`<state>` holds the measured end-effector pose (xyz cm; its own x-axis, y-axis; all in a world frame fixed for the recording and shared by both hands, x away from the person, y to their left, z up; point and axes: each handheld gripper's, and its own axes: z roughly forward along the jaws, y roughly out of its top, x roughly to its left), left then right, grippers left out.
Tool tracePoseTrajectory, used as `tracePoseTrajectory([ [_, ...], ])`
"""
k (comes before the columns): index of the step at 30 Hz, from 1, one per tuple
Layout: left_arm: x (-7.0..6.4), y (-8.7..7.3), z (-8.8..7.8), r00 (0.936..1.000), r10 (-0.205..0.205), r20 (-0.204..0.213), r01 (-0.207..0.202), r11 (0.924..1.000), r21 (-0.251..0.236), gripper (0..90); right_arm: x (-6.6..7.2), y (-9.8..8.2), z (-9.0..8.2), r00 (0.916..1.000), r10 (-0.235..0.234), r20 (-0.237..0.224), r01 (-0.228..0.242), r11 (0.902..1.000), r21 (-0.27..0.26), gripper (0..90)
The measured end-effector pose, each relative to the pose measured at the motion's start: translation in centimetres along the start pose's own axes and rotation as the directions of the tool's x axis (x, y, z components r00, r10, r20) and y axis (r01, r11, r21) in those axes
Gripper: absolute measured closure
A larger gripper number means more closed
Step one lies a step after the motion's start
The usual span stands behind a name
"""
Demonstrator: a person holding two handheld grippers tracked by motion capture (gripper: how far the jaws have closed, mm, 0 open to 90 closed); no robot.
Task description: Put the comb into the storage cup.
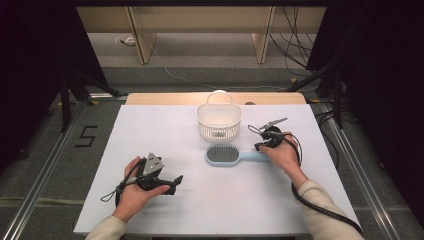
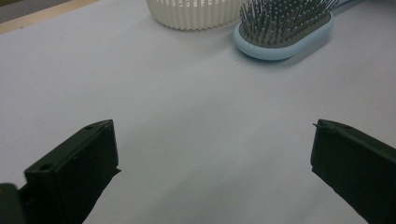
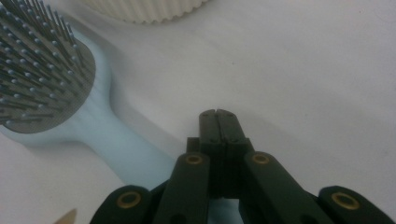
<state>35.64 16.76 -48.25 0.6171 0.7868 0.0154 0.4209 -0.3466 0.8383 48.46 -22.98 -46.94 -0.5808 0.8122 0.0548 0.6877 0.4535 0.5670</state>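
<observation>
The left hand [image 1: 137,192] rests low, its left gripper [image 1: 172,184] lying level with jaws wide apart. The right hand [image 1: 282,152] reaches forward, the right gripper [image 1: 260,146] angled down, jaws pressed together.

A black "5" on the floor [image 1: 86,136].

Pale blue hairbrush [image 1: 231,156] with a grey pad and dark bristles; white slatted basket [image 1: 218,121]; white table [image 1: 150,130] with a tan far edge; black grippers [image 1: 172,184].
</observation>
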Motion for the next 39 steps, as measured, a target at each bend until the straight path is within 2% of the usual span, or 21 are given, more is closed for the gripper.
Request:
tracePoseTrajectory([
  [12,0.0,0.0,0.0,1.0000,0.000,0.000,0.000,1.0000,-0.001,0.6,0.2,-0.1,0.0,1.0000,0.001,0.000,-0.001,0.9987,0.051,90.0],
  [23,-0.1,0.0,-0.1,1.0000,-0.003,0.001,0.003,1.0000,0.001,0.9,0.5,-0.4,-0.5,0.9995,-0.003,-0.033,0.007,0.9948,0.102,90.0],
  [31,-0.1,0.0,0.0,1.0000,-0.003,0.001,0.003,1.0000,0.004,0.9,1.3,-0.9,-1.1,0.9978,-0.013,-0.064,0.023,0.9879,0.153,90.0],
  [39,-0.1,0.0,-0.1,1.0000,-0.005,-0.001,0.005,1.0000,0.004,0.8,2.4,-1.5,-1.6,0.9947,-0.053,-0.088,0.068,0.9806,0.183,90.0],
])
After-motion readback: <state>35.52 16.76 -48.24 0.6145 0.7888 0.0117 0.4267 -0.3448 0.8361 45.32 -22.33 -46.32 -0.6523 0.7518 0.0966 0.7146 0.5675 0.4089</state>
